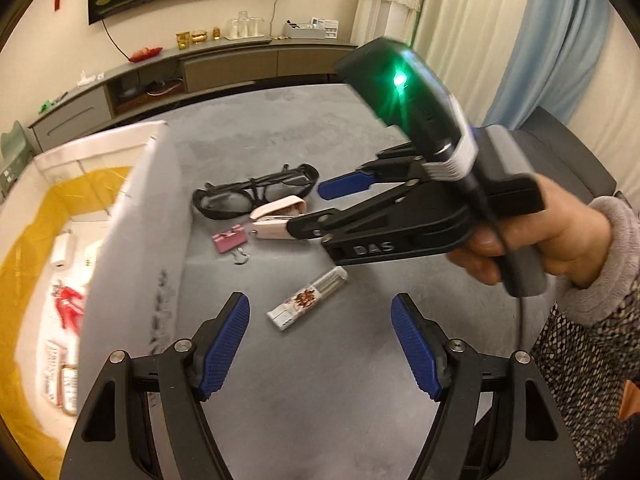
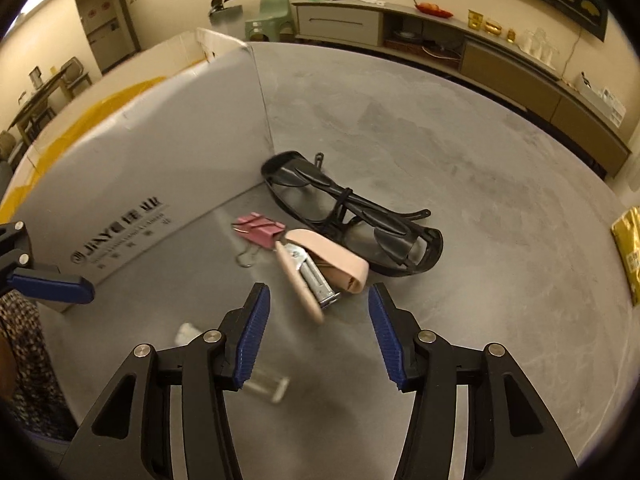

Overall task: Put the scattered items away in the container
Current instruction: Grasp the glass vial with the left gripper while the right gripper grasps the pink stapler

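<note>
On the grey tabletop, black glasses (image 1: pixel 256 196) (image 2: pixel 352 216) lie by the corner of the white cardboard box (image 1: pixel 132 208) (image 2: pixel 140 168). A pale pink stapler (image 1: pixel 280 216) (image 2: pixel 320 272) and a pink binder clip (image 1: pixel 229 240) (image 2: pixel 260 232) sit just in front of them. My right gripper (image 1: pixel 306 208) (image 2: pixel 320 304) is open, its tips either side of the stapler's near end. A clear tube with a red print (image 1: pixel 306 300) (image 2: pixel 264 388) lies ahead of my open left gripper (image 1: pixel 320 320), which holds nothing. One of the left gripper's fingers (image 2: pixel 52 286) shows beside the box.
The box, edged with yellow tape (image 1: pixel 24 240), holds several small items, among them something red (image 1: pixel 68 304). A gold packet (image 2: pixel 628 256) lies at the table's right edge. A hand in a fuzzy sleeve (image 1: pixel 580 248) holds the right gripper. A long sideboard (image 1: pixel 224 64) runs behind the table.
</note>
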Demonstrator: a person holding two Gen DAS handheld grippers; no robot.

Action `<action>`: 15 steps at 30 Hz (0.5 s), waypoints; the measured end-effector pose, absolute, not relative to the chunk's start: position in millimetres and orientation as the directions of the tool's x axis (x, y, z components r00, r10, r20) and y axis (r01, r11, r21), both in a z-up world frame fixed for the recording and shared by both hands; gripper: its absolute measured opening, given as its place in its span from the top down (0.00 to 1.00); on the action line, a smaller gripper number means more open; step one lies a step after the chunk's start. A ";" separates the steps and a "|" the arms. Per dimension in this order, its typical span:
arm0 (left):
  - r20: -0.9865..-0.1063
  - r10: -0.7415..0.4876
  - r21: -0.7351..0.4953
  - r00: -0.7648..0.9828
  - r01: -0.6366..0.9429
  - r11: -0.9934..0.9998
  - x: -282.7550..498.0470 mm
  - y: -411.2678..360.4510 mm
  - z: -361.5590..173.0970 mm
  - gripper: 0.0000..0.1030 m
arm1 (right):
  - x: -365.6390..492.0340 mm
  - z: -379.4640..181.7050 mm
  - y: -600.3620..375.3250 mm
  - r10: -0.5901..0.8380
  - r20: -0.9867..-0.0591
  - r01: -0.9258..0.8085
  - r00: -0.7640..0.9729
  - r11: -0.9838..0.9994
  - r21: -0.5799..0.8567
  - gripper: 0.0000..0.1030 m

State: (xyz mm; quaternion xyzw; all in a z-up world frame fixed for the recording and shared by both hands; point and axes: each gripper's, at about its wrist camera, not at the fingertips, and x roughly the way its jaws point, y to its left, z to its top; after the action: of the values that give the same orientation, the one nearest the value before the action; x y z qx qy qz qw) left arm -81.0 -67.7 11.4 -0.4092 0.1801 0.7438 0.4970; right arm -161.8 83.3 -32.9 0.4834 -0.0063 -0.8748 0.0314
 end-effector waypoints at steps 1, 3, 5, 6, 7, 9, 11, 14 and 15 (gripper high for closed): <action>-0.795 0.583 -0.141 -0.166 -0.884 -0.446 -83.1 -65.4 6.3 0.28 | -166.4 -38.2 84.1 -0.060 -0.846 0.068 -0.530 -0.997 0.028 0.44; -0.798 0.583 -0.154 -0.155 -0.882 -0.445 -87.7 -60.8 -3.0 0.28 | -173.8 -46.6 85.6 -0.042 -0.845 0.108 -0.534 -0.994 -0.019 0.43; -0.817 0.554 -0.149 -0.160 -0.870 -0.470 -94.0 -53.6 -12.7 0.28 | -179.1 -52.6 86.0 -0.034 -0.841 0.145 -0.540 -0.988 -0.053 0.42; -0.812 0.564 -0.166 -0.150 -0.868 -0.468 -95.8 -51.6 -15.0 0.28 | -182.4 -55.4 85.6 -0.032 -0.837 0.165 -0.546 -0.984 -0.071 0.42; -0.802 0.579 -0.174 -0.146 -0.870 -0.461 -96.6 -50.1 -16.9 0.28 | -184.2 -58.0 84.5 -0.029 -0.834 0.177 -0.550 -0.981 -0.082 0.42; -0.819 0.549 -0.146 -0.165 -0.866 -0.478 -98.8 -43.0 -24.7 0.28 | -184.9 -61.6 82.1 -0.046 -0.831 0.203 -0.554 -0.976 -0.081 0.42; -0.811 0.566 -0.169 -0.145 -0.869 -0.465 -98.5 -39.6 -27.3 0.28 | -186.0 -63.0 83.4 -0.105 -0.839 0.215 -0.535 -0.977 -0.015 0.49; -0.824 0.544 -0.136 -0.158 -0.877 -0.461 -96.8 -33.3 -35.5 0.28 | -184.3 -61.8 85.3 -0.147 -0.854 0.203 -0.499 -0.978 0.050 0.53; -0.824 0.547 -0.144 -0.148 -0.879 -0.455 -96.9 -32.2 -37.8 0.28 | -182.8 -61.8 84.5 -0.143 -0.858 0.202 -0.493 -0.978 0.046 0.53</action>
State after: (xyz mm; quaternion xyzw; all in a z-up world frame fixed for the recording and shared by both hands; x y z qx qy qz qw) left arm -96.9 -32.2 -37.8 -0.4353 0.1907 0.7334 0.4861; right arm -182.8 84.5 -61.8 0.4933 0.0302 -0.8636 0.0999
